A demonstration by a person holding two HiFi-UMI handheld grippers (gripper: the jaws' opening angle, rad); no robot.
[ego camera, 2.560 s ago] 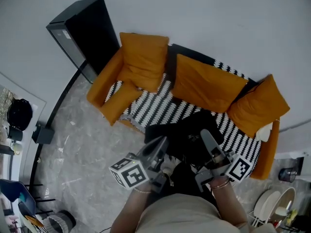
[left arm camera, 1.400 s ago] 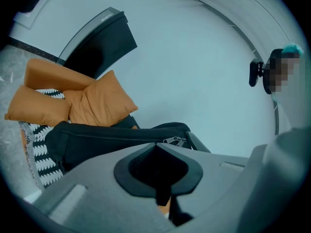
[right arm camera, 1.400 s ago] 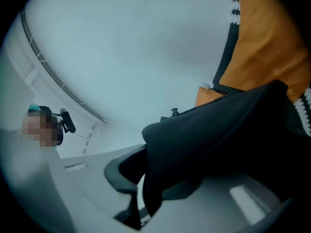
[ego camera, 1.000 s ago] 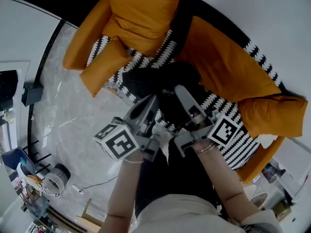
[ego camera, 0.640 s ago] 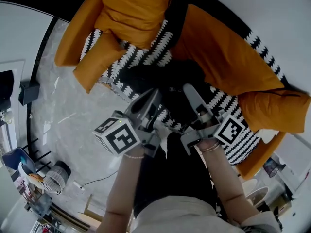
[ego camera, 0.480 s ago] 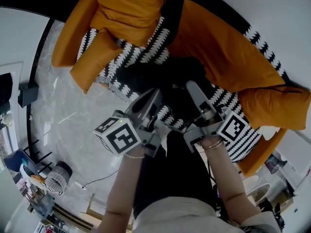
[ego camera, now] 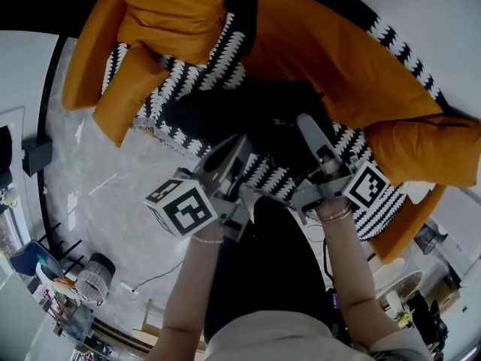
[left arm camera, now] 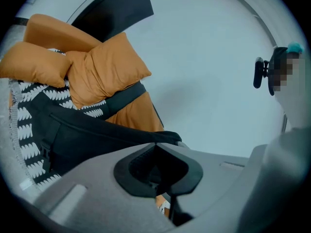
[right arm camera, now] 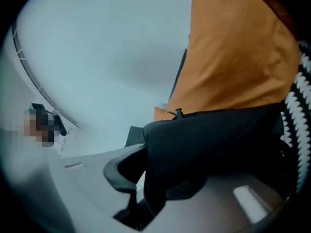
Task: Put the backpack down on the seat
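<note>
- My left gripper [left arm camera: 155,144] is clenched: the two tips meet, and a thin edge of the backpack [ego camera: 225,113] is nipped right at the point where they meet.
- From that nip the black fabric runs away to the left and down, spreading over the seat [ego camera: 183,81], which has a black-and-white zigzag cover.
- My right gripper [ego camera: 306,126] has a thick fold of the same black fabric between its fingers. The jaws have just eased a little wider, though the fold fills the gap and both pads are against it (so I count it as grasped).
- From the head view the backpack lies across the middle of the seat, in front of the large orange back cushion [ego camera: 338,55] and reaching left toward the smaller orange bolster [ego camera: 120,100].
- Its near part comes up to both sets of my fingertips, close to the front edge of the seat.
- I cannot tell whether all of its weight is already on the cover.
- Another orange cushion [ego camera: 169,10] stands at the far left of the sofa, and one more [ego camera: 428,149] at the right end.
- In the right gripper view the backpack sits just under an orange cushion, touching its lower edge.
- Grey marbled floor [ego camera: 98,190] runs along the front of the sofa.
</note>
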